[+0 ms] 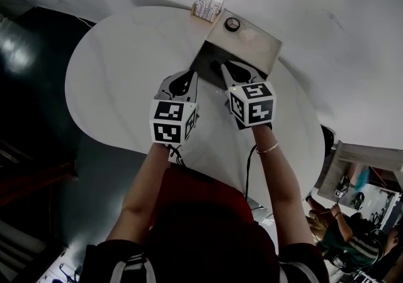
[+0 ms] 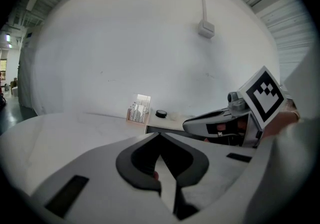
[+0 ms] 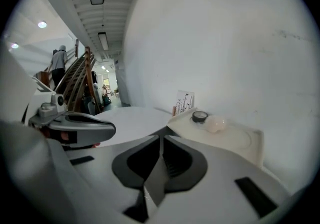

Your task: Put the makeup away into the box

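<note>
Two pieces of makeup sit out of the box: a small round black jar [image 1: 232, 24] and a pale pink rounded piece [image 3: 216, 124] touching it. Both rest on the cream flat panel [image 1: 259, 47] just behind the dark open box [image 1: 203, 60]. They lie ahead and slightly right of the right gripper [image 3: 161, 138], the nearer one. Its jaws meet at the tips with nothing between. The left gripper [image 2: 159, 134] has its jaws together too, apparently empty. Neither piece has a long axis. The wall stands close behind and a wooden card holder [image 1: 208, 6] just left; the white round desk [image 1: 119, 67] lies open further left.
</note>
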Demonstrator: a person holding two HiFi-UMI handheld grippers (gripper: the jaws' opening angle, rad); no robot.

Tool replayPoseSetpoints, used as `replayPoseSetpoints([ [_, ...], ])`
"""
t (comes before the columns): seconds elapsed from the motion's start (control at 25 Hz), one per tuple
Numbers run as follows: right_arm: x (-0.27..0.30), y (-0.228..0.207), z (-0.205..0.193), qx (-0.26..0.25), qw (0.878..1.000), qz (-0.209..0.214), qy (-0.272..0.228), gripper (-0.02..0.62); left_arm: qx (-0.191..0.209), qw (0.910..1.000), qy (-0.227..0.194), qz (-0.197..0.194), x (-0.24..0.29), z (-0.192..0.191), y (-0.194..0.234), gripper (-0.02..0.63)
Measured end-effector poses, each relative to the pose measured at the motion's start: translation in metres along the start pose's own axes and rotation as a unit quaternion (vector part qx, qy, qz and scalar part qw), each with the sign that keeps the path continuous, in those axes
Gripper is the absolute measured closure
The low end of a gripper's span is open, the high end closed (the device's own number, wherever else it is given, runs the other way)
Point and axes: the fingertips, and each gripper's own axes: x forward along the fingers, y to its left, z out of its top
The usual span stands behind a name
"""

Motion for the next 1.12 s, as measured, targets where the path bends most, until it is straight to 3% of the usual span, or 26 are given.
replayPoseSetpoints([
  [0.44,-0.059,0.011,0.014,0.034,0.997,0.002,-0.069,0.58,0.016,0.9995,-0.021,0.015,-0.019,0.012,-0.019,0.584],
  [1.12,-0.143,0.02,-0.013,0.058,0.991,-0.023,-0.122,0.581,0.041,0.9977,-0.05,0.022,-0.072,0.017,-0.07,0.584],
])
